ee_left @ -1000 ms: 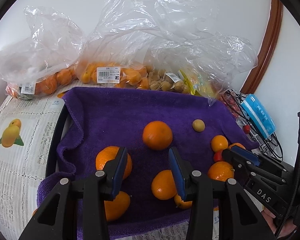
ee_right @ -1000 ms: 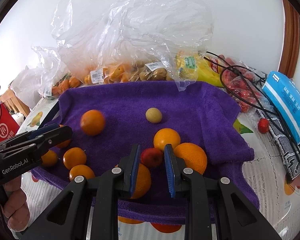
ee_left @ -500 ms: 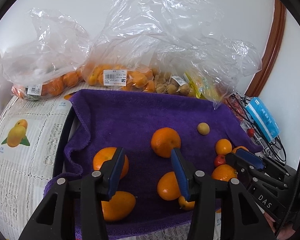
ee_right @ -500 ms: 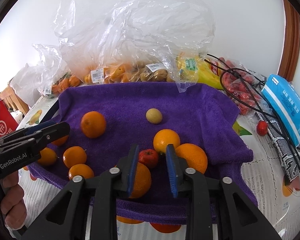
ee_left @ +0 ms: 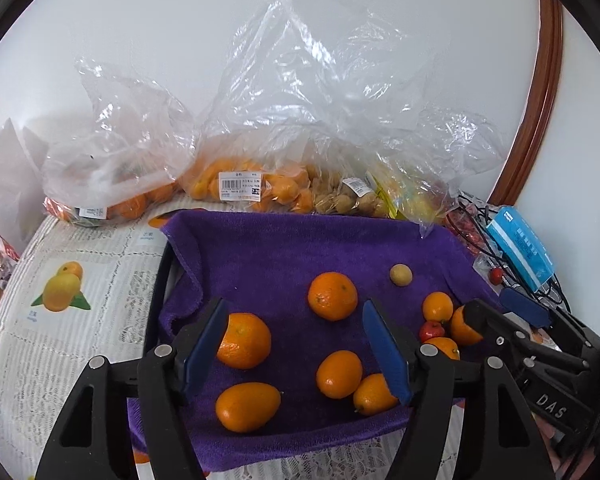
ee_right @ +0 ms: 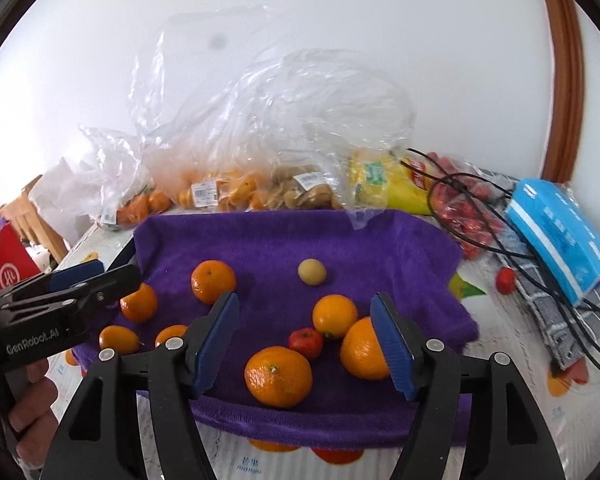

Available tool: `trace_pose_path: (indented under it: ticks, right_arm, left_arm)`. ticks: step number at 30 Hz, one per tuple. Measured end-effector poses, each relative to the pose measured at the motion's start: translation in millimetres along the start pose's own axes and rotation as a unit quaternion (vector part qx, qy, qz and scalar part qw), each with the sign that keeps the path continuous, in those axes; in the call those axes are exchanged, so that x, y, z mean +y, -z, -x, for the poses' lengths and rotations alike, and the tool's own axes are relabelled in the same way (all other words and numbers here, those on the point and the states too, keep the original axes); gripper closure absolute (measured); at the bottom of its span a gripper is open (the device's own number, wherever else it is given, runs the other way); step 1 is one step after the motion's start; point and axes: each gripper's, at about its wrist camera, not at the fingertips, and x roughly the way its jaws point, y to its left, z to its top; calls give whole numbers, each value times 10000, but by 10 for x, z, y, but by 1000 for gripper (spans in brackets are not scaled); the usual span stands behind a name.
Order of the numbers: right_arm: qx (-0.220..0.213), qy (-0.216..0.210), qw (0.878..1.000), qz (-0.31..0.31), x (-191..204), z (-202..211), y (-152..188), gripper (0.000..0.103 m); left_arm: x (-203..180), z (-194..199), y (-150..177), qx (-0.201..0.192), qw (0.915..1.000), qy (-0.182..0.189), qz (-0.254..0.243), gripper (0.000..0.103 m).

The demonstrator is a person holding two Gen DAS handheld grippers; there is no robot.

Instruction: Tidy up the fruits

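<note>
I hold my left gripper (ee_left: 296,344) and right gripper (ee_right: 306,340) above the purple towel (ee_right: 380,248); both jaws have just been opening and grip nothing. Oranges (ee_right: 278,376) and 1 small red fruit (ee_right: 305,343) lie loose on the towel.

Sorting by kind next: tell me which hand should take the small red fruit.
Right, probably. The right gripper stands open with the small red fruit between its fingers; the left gripper is open over oranges, farther off.
</note>
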Motion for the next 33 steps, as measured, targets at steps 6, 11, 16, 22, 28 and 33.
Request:
trace_pose_path:
  ticks: [6,11,16,22,28,33]
  right_arm:
    - [-32,269,9995,-161,19,477,-10,35]
    - [-100,343,9988,-345,88,999,32,34]
    - [-187,351,9985,-385,165,1511,134,34]
    - [-319,546,9976,-273,257,2030,332,14]
    - [-464,589,9968,-285,250,2434,540,2]
    - [-493,663,9964,-188,279,2663,665,0]
  left_arm:
    - [13,295,120,156,9999,-31,1,32]
    - [-15,714,285,128,9999,-95,-36,28]
    - [-61,1216,441,6,9999,-77,-79,21]
    - [-222,1736,627,-167,9994,-158,-273,15]
    - [-366,2212,756,-433,9983,-195,-337,10]
    - [-489,2482,819,-558,9975,-243,-363,9]
